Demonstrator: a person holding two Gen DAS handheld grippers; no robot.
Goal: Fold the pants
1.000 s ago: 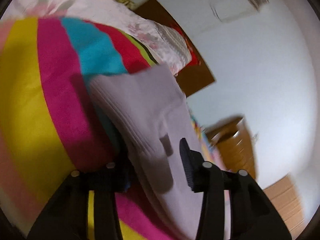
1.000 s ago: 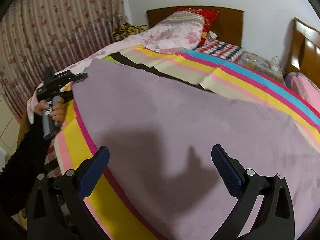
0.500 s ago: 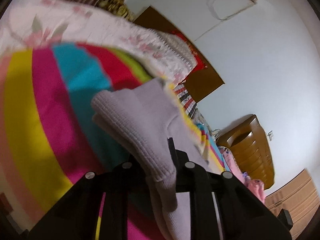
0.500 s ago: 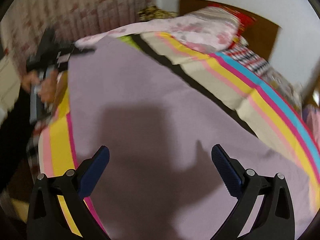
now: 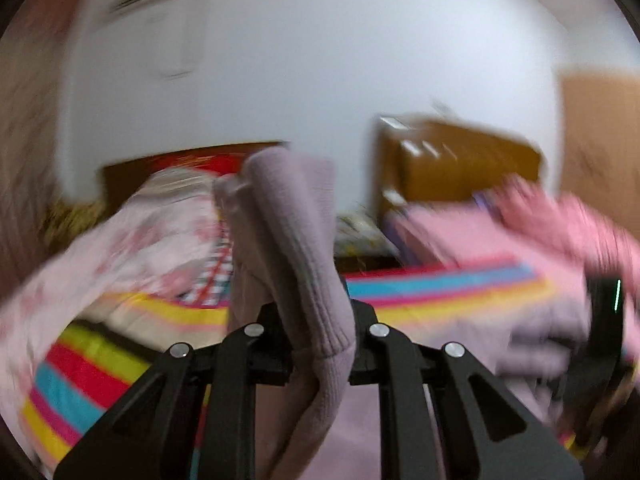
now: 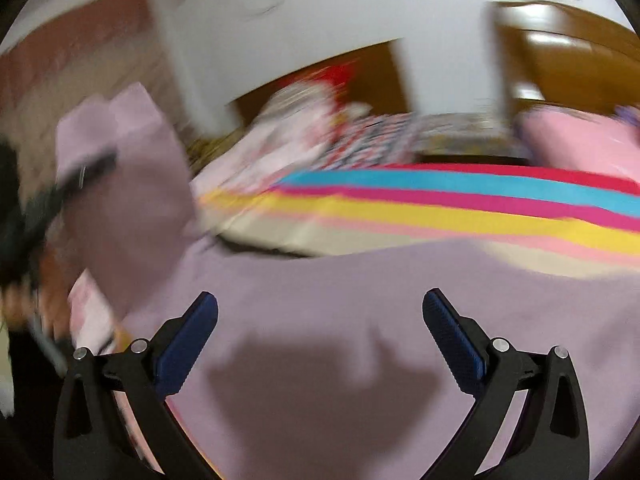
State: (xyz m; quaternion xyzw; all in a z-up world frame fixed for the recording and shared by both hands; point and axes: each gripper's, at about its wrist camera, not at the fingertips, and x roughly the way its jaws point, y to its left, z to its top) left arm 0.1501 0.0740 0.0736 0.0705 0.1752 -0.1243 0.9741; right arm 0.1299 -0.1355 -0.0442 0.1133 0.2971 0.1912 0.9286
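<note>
Lilac pants (image 6: 360, 320) lie spread on a striped bed. My left gripper (image 5: 312, 320) is shut on their ribbed hem (image 5: 296, 240) and holds it up off the bed; the cloth hangs down between the jaws. In the right wrist view the lifted part (image 6: 132, 184) shows at far left with the left gripper (image 6: 68, 188) blurred. My right gripper (image 6: 320, 320) is open and empty, just above the flat pants. The right gripper (image 5: 600, 344) shows blurred at the far right of the left wrist view.
The bedspread (image 6: 460, 208) has pink, yellow, blue and red stripes. A floral quilt (image 5: 152, 232) and pillows lie at the head by a brown headboard (image 5: 460, 160). A pink blanket (image 6: 580, 144) lies at the right.
My left gripper closed on the pants hem and lifted it, swinging round to face the headboard. My right gripper stayed open and shifted over the pants; both views are motion-blurred.
</note>
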